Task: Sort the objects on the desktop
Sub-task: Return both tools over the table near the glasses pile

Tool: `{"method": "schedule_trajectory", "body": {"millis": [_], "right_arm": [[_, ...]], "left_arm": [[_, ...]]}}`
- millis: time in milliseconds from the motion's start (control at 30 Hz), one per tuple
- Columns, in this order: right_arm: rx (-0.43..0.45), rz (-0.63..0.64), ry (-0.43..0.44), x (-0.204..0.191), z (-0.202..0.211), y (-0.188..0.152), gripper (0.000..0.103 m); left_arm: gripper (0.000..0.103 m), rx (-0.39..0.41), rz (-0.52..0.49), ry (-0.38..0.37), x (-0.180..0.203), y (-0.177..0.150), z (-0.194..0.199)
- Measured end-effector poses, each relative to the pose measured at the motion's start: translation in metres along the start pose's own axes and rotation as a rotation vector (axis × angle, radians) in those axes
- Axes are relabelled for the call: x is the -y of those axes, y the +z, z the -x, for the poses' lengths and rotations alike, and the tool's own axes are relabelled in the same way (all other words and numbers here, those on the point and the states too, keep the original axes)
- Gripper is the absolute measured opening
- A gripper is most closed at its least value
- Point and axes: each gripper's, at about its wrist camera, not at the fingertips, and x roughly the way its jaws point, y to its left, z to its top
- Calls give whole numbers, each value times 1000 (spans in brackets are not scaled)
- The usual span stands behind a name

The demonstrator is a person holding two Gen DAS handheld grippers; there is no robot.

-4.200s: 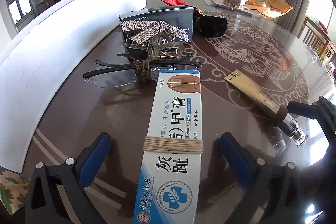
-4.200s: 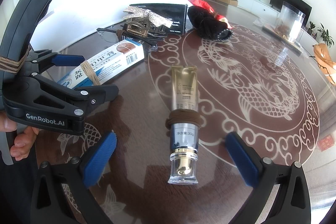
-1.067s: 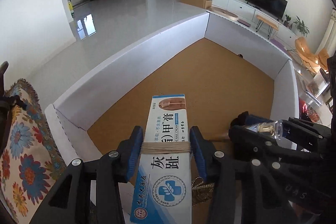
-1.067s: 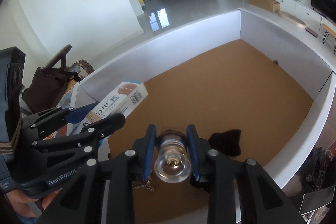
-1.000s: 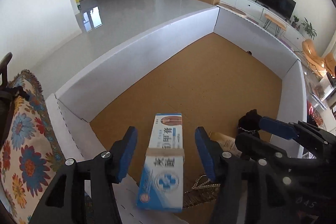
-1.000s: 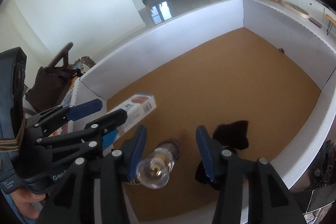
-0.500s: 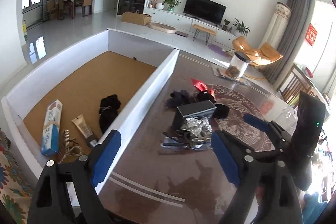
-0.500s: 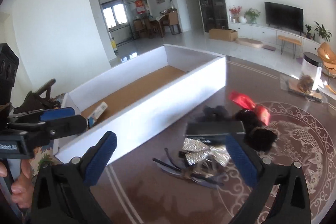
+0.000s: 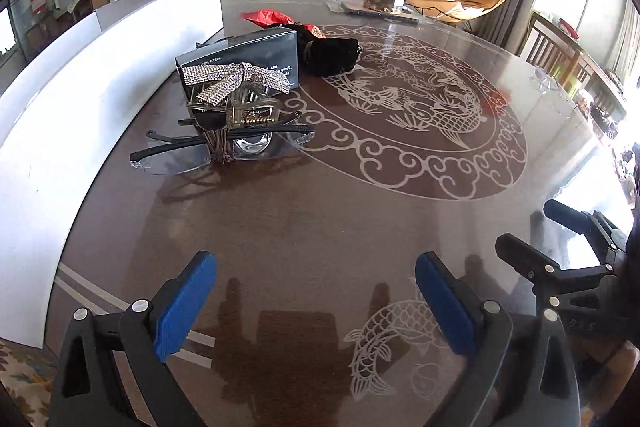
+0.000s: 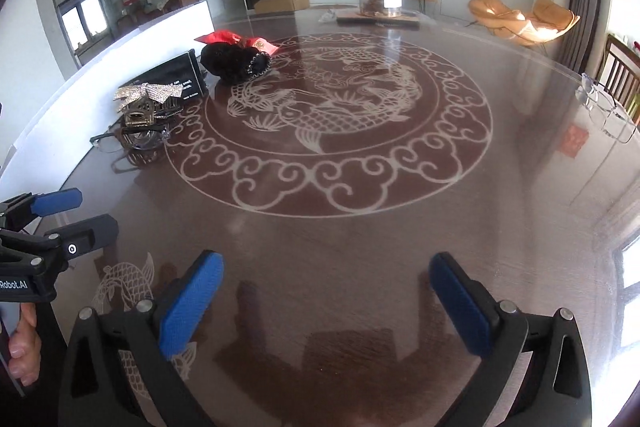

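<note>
Both claws apart and empty above the worktop, the leftover clutter ahead by the white box.

The left claw (image 9: 316, 287) and the right claw (image 10: 326, 291) each stand wide with nothing between the blue pads, poised over the glossy worktop (image 9: 360, 211). Ahead lie the eyeglasses (image 9: 216, 149), thin, rigid and probably fragile, best taken at the bridge or a temple rather than the lens. A rhinestone bow clip (image 9: 236, 81) rests on them, light and likely snag-prone. Behind stands a stiff black carton (image 9: 256, 51), which should grip well across its narrow sides. A soft black pouch (image 10: 234, 61) would simply squash. All sit just beside the white box wall (image 9: 60, 99), whose inside is hidden. How the clip and glasses tangle is hard to make out.
</note>
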Motion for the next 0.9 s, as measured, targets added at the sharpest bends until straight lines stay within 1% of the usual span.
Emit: {"method": "schedule_trajectory", "body": {"millis": [100,167,333,533,633,733,900], "right_arm": [[-30,60,-44,-15,-8,1,103],[-31,93,-46,-23,-8,-2,103],[-35,90,-36,-22,-8,-3,103],[-35,90,-36,-22,-8,-3,103],[-35,90,-36,-22,-8,-3,103],[-35,90,-36,-22,-8,-3,103],[-35,90,-36,-22,-9,-3,103]], "left_arm": [[101,-2,-4,32,0,-2,-3],[101,-3,2,32,0,-2,-4],[101,-21,30,54,-4,1,-12],[101,-47,86,39,-14,2,-19],[101,-46,99,37,-16,2,-18],[101,-44,90,53,-14,2,-18],[101,-49,44,80,-5,1,-19]]}}
